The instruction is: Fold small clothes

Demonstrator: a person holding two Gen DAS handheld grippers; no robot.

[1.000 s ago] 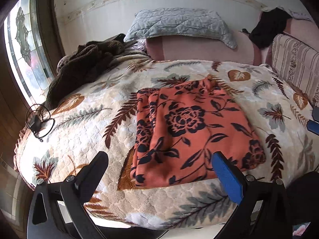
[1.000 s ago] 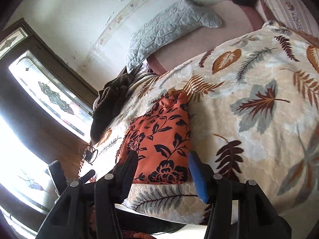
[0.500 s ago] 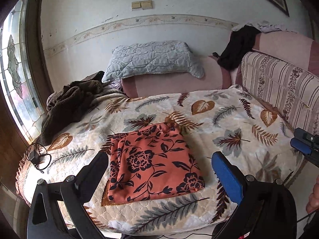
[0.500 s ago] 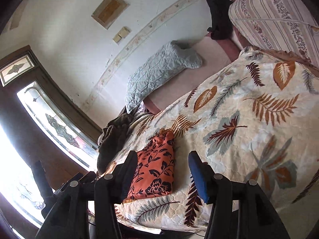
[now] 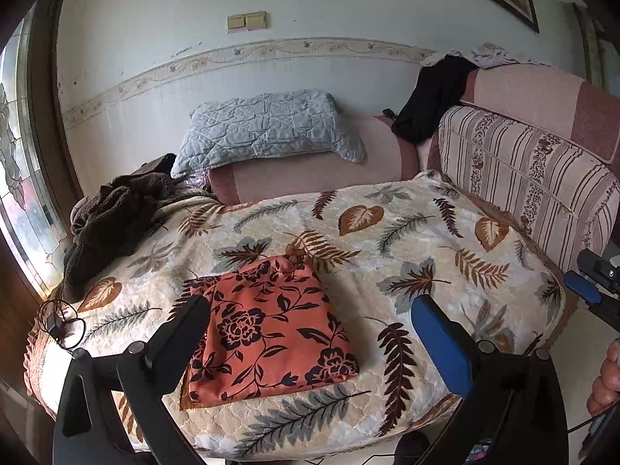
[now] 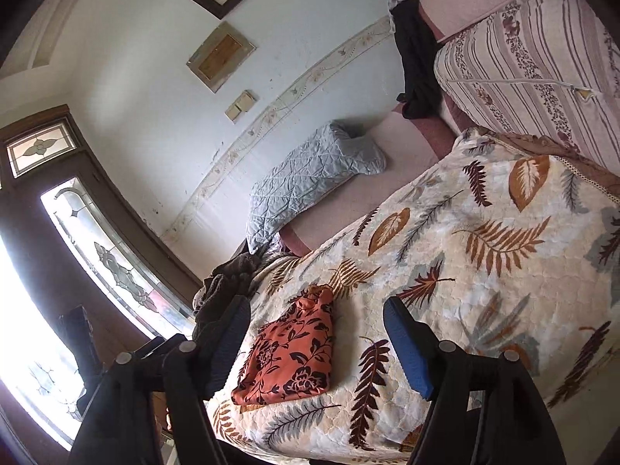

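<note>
A folded orange cloth with black flowers (image 5: 267,329) lies flat on the leaf-patterned blanket (image 5: 387,240), near its front edge. It also shows in the right wrist view (image 6: 294,352). My left gripper (image 5: 310,310) is open and empty, held above and in front of the cloth, apart from it. My right gripper (image 6: 316,321) is open and empty, off to the right of the cloth and well back from it. The right gripper also shows at the right edge of the left wrist view (image 5: 593,286).
A brown garment (image 5: 112,217) is heaped at the blanket's back left. A grey quilted pillow (image 5: 267,131) leans on the wall. A striped cushion (image 5: 523,178) and a black garment (image 5: 434,97) are on the right. A black cable (image 5: 58,321) lies at the left edge.
Both grippers have pulled back and up from the bed. The folded cloth looks smaller and stays flat where it was. More wall and cushion have come into view.
</note>
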